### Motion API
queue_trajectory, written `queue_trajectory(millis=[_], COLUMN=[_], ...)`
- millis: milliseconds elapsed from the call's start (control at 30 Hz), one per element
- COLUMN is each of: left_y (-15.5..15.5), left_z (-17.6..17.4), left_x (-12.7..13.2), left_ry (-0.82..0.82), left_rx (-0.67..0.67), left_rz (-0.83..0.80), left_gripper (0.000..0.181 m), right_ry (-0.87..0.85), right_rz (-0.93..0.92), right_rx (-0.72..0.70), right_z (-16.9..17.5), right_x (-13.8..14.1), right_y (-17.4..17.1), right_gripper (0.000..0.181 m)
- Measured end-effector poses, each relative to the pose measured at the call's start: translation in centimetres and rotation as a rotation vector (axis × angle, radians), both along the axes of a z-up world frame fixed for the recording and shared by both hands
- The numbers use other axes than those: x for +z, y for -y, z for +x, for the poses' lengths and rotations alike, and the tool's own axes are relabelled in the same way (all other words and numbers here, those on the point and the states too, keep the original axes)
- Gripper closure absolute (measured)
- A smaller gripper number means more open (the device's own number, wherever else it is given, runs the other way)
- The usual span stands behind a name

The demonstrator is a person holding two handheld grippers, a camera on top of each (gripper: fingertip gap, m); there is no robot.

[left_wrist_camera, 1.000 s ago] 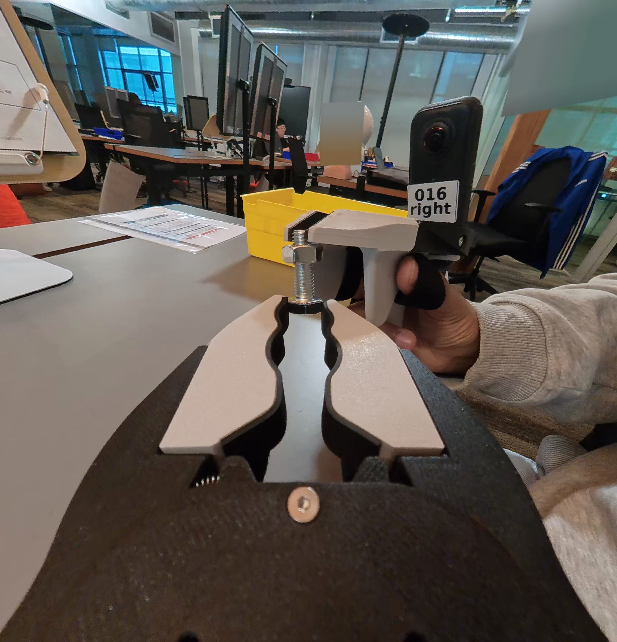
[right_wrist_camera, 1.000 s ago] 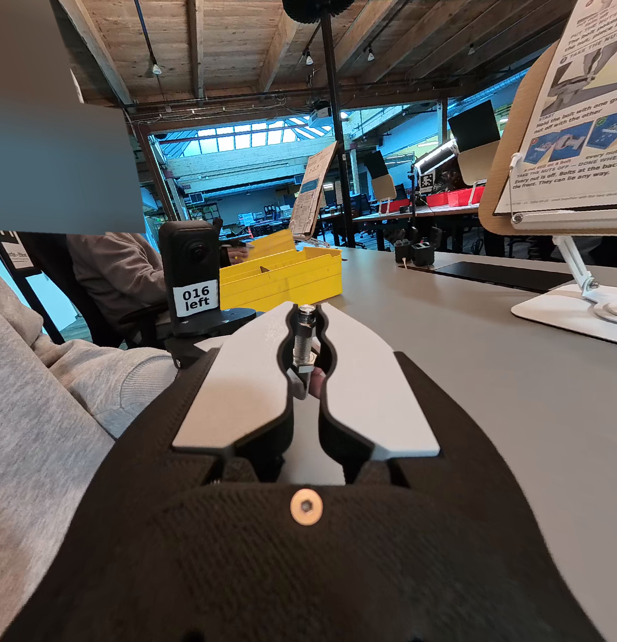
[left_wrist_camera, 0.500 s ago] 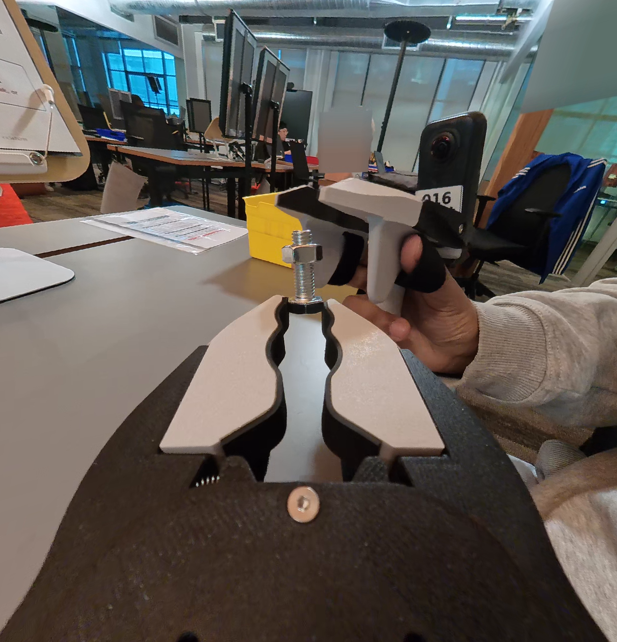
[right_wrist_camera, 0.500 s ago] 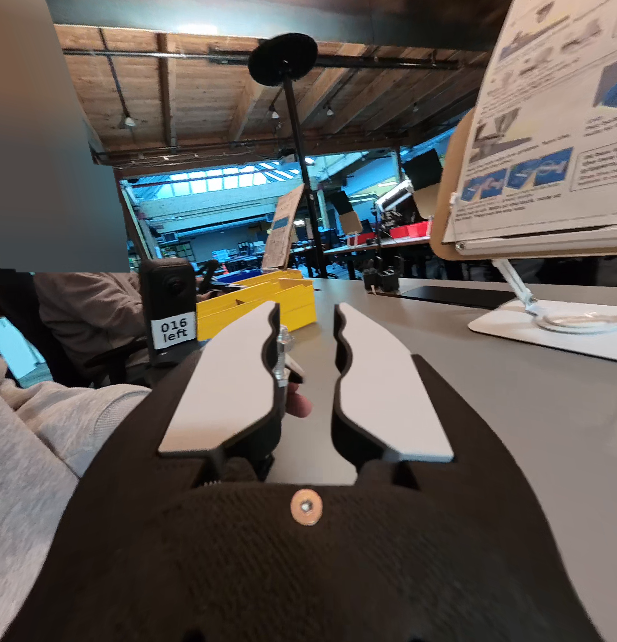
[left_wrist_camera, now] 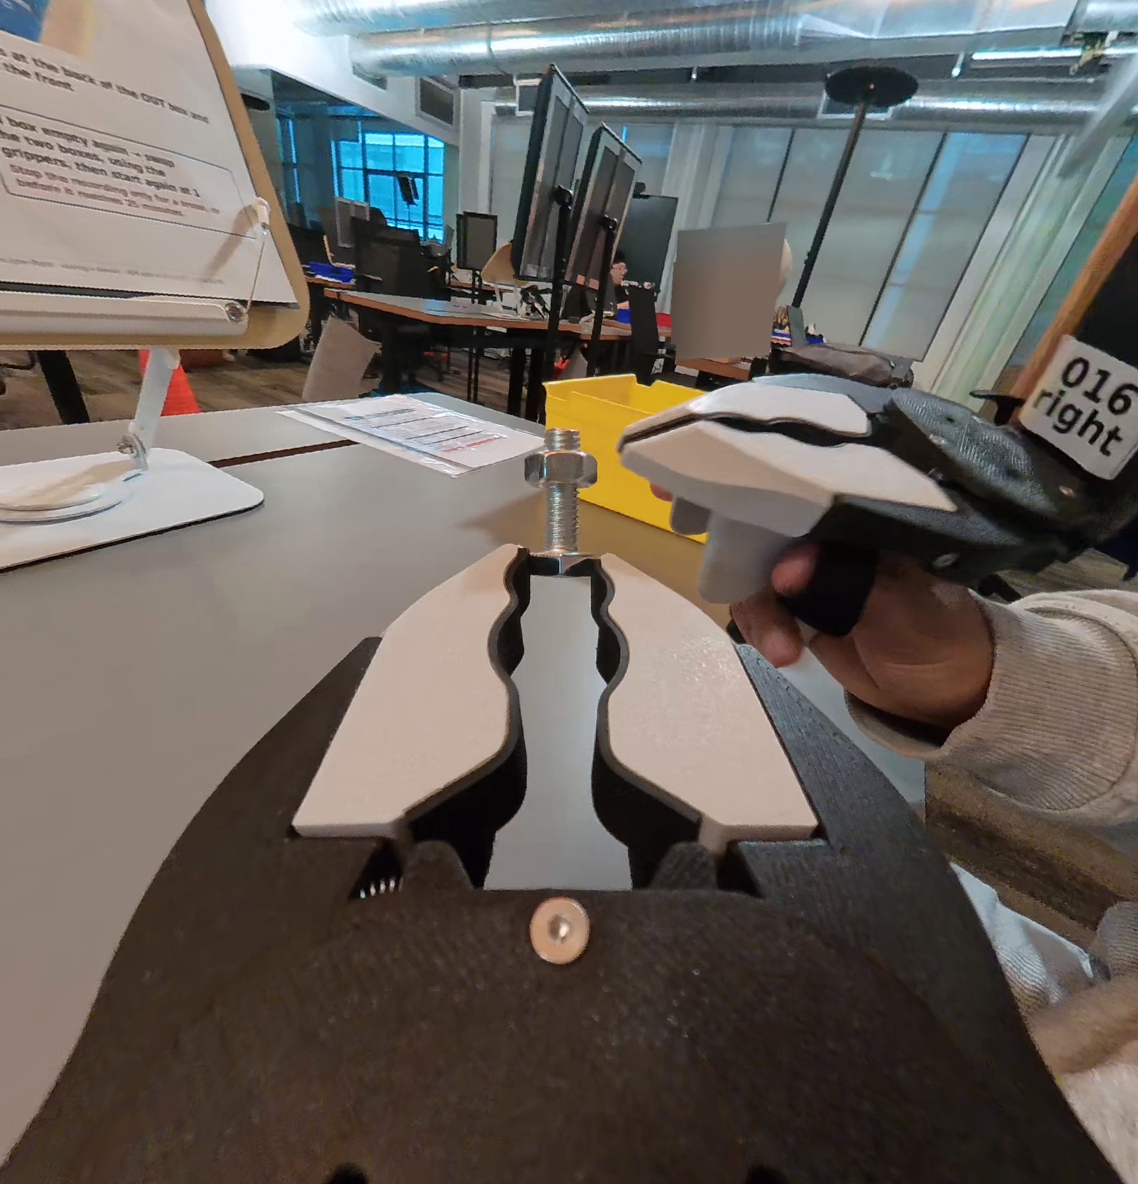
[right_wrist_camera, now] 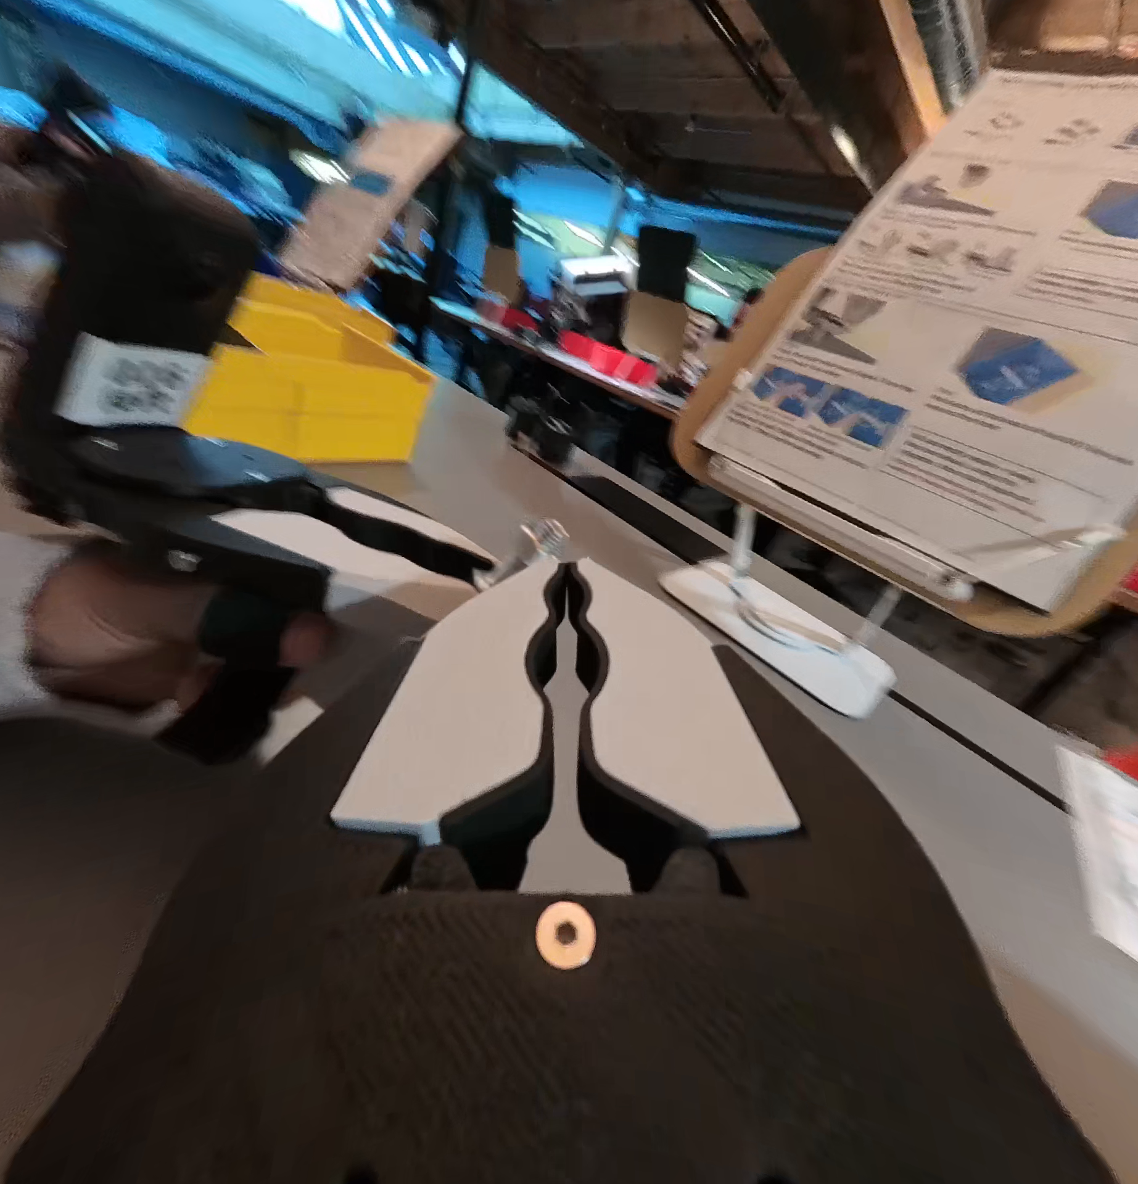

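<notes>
- The bolt (left_wrist_camera: 561,512) stands upright at centre frame in the left wrist view, its hex head pinched between the tips of the left claw (left_wrist_camera: 561,564); a nut (left_wrist_camera: 560,469) sits near the top of the thread.
- The right claw (left_wrist_camera: 640,448) hovers just beside the nut, to its right, clenched on nothing — its tips look pressed together and do not touch the bolt.
- Risk, as I judge it: the hold is on the head alone, so a sideways knock from the right claw could tip the bolt or twist it loose onto the desk (left_wrist_camera: 169,641).
- A yellow bin (left_wrist_camera: 611,448) sits behind the bolt, with a paper sheet (left_wrist_camera: 419,426) to its left and a document stand (left_wrist_camera: 117,487) at left.
- The left wrist view is sharp and shows nut and grip clearly; the right wrist view is smeared with blur — the bolt (right_wrist_camera: 544,541) is barely legible just past the tips of the right claw (right_wrist_camera: 567,570), though only here is their closed seam seen from above.
</notes>
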State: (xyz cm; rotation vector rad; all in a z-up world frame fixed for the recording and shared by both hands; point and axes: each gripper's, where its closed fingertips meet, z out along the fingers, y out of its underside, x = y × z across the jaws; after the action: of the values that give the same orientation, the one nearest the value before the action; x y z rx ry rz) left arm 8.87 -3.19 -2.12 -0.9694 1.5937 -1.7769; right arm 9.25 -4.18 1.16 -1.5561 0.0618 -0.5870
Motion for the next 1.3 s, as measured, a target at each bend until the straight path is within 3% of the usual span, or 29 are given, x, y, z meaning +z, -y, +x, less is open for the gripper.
queue_trajectory(millis=[100,200,333,433,500,600,800,900,967,1133,1200,1300], left_y=[-0.5,-0.9,-0.8,-0.1,0.2,0.3,-2.0,-5.2,-8.1,-15.2,-16.1,-14.9], left_z=[0.2,0.3,0.4,-0.5,-0.7,-0.7,0.1,1.1,1.9,3.1,3.2,3.0], left_x=[0.1,0.3,-0.1,1.5,1.6,1.5,1.7,1.5,0.9,-3.4,-5.2,-7.1], left_ry=[-0.002,0.006,-0.001,0.078,0.109,0.096,0.026,-0.007,-0.049,-0.265,-0.384,-0.516], left_rx=[0.028,0.052,0.058,-0.001,0.016,0.015,0.034,0.115,0.194,0.386,0.406,0.379], left_rz=[-0.019,-0.015,0.003,-0.033,0.02,0.008,-0.143,-0.191,-0.192,-0.075,-0.047,-0.002], left_gripper=[0.162,0.162,0.163,0.163,0.181,0.181,0.181,0.181,0.18,0.152,0.145,0.134], right_ry=[0.019,-0.019,0.052,0.059,0.037,-0.015,-0.194,-0.214,-0.213,-0.214,-0.225,-0.229], right_rz=[-0.106,-0.095,-0.117,-0.094,-0.06,-0.02,0.051,0.036,0.033,0.019,0.02,0.017], right_rx=[-0.17,-0.153,-0.177,-0.137,-0.122,-0.139,-0.125,-0.115,-0.103,-0.071,-0.061,-0.054], right_z=[2.2,2.5,3.4,2.6,2.2,3.0,4.5,4.6,4.4,3.9,3.7,3.5], right_x=[-1.2,-1.4,-2.0,-1.7,-1.3,-1.1,-1.7,-2.3,-2.4,-2.8,-2.9,-3.1], right_y=[0.3,0.5,1.1,0.8,0.7,1.4,2.2,1.9,1.7,1.2,1.1,0.9], right_gripper=[0.181,0.181,0.181,0.181,0.181,0.181,0.181,0.181,0.181,0.181,0.181,0.181])
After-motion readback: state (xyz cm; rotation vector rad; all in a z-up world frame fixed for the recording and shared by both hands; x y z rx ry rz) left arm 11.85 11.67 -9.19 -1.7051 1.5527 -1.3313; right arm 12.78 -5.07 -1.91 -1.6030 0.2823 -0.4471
